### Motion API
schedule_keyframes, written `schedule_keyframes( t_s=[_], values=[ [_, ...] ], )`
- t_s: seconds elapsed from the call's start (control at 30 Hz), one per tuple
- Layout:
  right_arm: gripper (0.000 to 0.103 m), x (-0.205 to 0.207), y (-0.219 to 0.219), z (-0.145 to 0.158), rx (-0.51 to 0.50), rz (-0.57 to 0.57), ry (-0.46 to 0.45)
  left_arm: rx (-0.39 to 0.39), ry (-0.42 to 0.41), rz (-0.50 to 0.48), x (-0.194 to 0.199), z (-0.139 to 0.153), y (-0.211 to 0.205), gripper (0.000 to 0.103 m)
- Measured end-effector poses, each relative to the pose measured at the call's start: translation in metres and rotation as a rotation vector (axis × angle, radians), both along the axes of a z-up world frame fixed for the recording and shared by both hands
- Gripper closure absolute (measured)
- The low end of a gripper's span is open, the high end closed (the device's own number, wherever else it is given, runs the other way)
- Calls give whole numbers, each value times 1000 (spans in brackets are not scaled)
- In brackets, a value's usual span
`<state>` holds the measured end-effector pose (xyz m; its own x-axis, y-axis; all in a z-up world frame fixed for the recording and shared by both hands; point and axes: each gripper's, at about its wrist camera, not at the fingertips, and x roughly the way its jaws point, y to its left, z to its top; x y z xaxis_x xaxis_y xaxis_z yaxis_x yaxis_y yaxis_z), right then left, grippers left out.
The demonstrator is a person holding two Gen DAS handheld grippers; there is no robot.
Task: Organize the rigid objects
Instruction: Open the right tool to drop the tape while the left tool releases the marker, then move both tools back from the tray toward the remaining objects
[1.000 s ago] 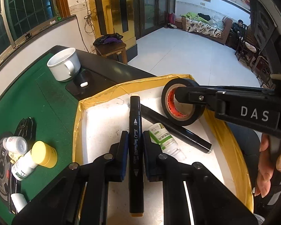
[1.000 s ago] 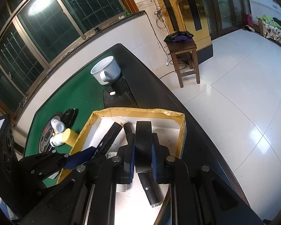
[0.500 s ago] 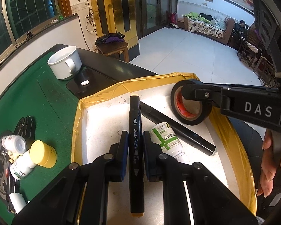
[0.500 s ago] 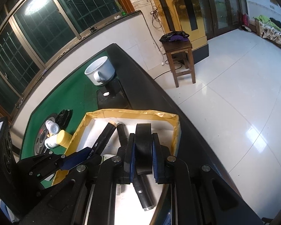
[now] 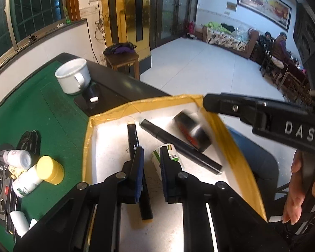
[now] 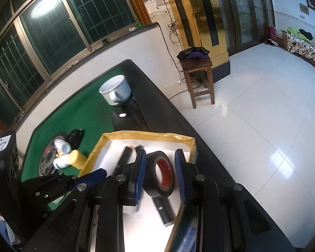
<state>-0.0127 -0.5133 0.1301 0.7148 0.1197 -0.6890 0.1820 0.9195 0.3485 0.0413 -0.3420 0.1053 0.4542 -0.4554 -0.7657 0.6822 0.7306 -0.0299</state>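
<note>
In the left wrist view, my left gripper [image 5: 151,150] hangs over a white box with a yellow taped rim [image 5: 136,105]. Its jaws stand a narrow gap apart with nothing between them. A black marker [image 5: 134,136] lies in the box, partly under the left finger. A second black marker [image 5: 178,145] and a white bottle with a green label [image 5: 175,156] lie beside it. My right gripper [image 6: 160,153] is opening. The black tape roll [image 6: 159,174] sits loose below and between its pads, leaning on the second marker [image 6: 162,210]. The tape roll [image 5: 193,132] looks blurred.
On the green felt stand a white mug [image 5: 73,79], a yellow-capped bottle [image 5: 50,173] and small white bottles [image 5: 16,157] on a dark round disc. A hand [image 5: 294,184] holds the right gripper's handle. Past the table's black edge are a tiled floor and a wooden stool [image 6: 197,67].
The right jaws have parted and the tape roll has dropped from them into the box. The marker has slipped out of the left jaws and lies lower in the box.
</note>
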Motion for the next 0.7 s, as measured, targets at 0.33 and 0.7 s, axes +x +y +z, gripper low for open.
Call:
schedule_keyframes(
  t_s=[0.33,0.7],
  values=[
    [46,-50,44,37,-63,-40,-90,-162,-50,26,-22,41,69,90],
    [45,-76,130,50,23,124,-184,-186,-51,124,-29,29,192,90]
  ],
)
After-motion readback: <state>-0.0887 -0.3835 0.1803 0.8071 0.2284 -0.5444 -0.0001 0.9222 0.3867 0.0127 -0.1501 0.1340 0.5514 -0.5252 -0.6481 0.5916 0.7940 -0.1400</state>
